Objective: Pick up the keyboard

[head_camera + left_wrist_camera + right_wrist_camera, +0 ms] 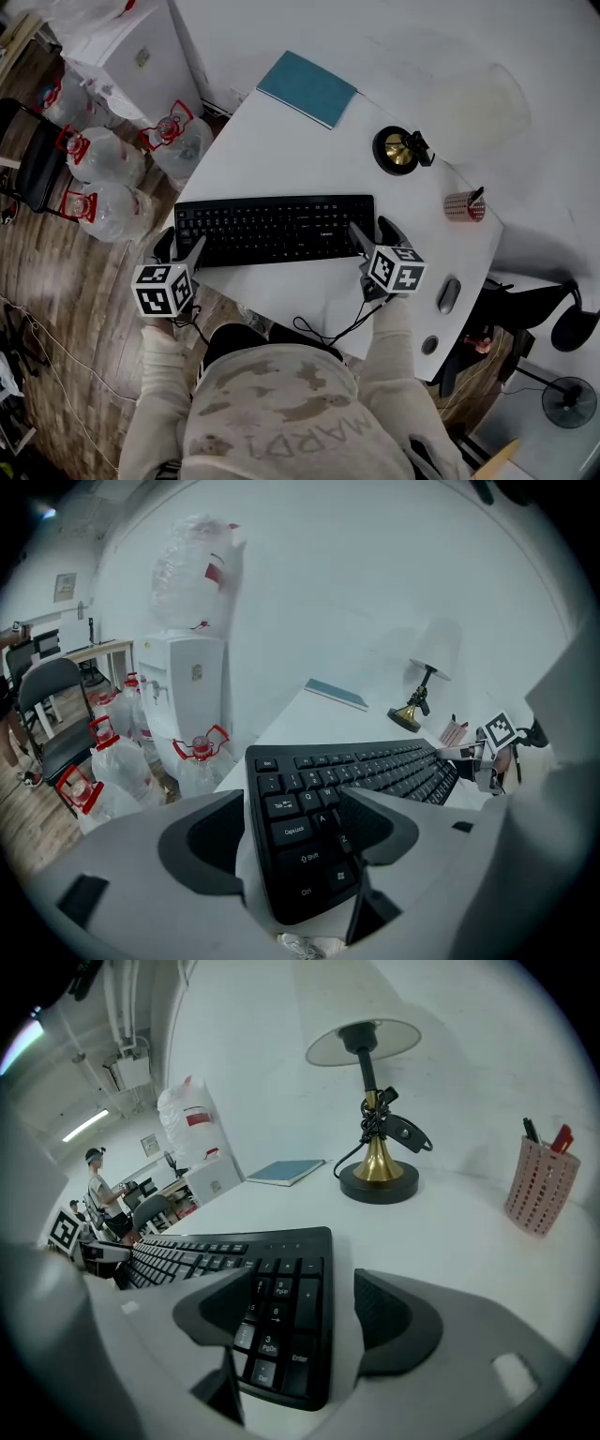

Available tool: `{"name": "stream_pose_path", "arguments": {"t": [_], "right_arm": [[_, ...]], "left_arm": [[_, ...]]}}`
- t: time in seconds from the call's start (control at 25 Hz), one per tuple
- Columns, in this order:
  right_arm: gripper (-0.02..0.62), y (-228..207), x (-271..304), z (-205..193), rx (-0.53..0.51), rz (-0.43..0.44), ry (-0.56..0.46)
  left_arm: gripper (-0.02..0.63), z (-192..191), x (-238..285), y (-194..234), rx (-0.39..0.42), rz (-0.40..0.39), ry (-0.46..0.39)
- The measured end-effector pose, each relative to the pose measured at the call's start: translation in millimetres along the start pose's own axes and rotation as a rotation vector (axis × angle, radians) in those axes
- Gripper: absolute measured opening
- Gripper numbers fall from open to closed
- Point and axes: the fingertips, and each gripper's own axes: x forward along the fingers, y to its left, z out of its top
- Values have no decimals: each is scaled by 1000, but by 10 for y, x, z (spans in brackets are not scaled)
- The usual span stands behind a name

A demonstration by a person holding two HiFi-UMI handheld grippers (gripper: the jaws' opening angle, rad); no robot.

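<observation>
In the head view the black keyboard (277, 229) lies flat across the near part of the white surface (281, 141). The left gripper (183, 246) is at its left end and the right gripper (373, 230) at its right end. In the left gripper view the jaws stand spread, with the keyboard's left end between them, not pinched. In the right gripper view the jaws are likewise spread about the right end, and a lamp (375, 1147) stands farther off.

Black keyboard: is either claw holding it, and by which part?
Nothing is held: the left claw and right claw both stand open astride the ends of the black plastic keyboard, not clamping it.
</observation>
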Motion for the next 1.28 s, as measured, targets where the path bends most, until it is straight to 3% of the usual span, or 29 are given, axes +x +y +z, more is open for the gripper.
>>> {"name": "stream_pose_path", "arguments": {"t": [0.16, 0.4, 0.44, 0.92, 1.28], "right_arm": [[345, -13, 12, -21, 56, 33, -10], [325, 32, 28, -22, 50, 52, 2], [293, 42, 31, -25, 53, 53, 5], [282, 77, -43, -6, 68, 35, -7], [281, 278, -333, 333, -23, 25, -144]], "left_arm": [[311, -22, 23, 3, -40, -17, 5], [311, -43, 51, -5, -57, -20, 21], [310, -41, 56, -11, -56, -20, 23], [311, -60, 50, -6, -102, 6, 26], [311, 109, -235, -24, -115, 3, -91]]}}
